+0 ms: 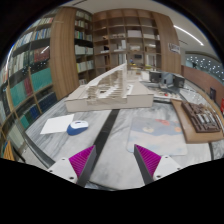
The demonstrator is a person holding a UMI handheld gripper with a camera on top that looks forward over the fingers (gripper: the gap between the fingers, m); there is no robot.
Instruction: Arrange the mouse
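One hand-held gripper (114, 160), two fingers with magenta pads (82, 158), standing wide apart; nothing between them but bare table surface

One table (120, 135), pale grey marbled top, running ahead of the fingers toward the back of the room

Task's thing: no mouse can be made out for certain. Candidate is one small blue and white object (77, 126) lying on one white rectangular sheet or mat (60, 124), ahead of the left finger and off to its left, well apart from both pads; too small to tell what it is

One large pale wooden model-like structure (112, 92), layered boards with slats on top, sits mid-table beyond the fingers and takes up most of the middle ground. It blocks the view of the table behind it

One flat dark brown rectangular tray or case (203, 117) to the right of the fingers, near the table's right edge, holding several small items in a row; count not readable

Some small scattered bits near the structure's right end, unidentifiable

Around: tall wooden bookshelves (125, 40) across the back wall, several bays, filled with books and boxes; further shelving with coloured spines (22, 95) along the left side

Straight path between fingers and the structure lies open
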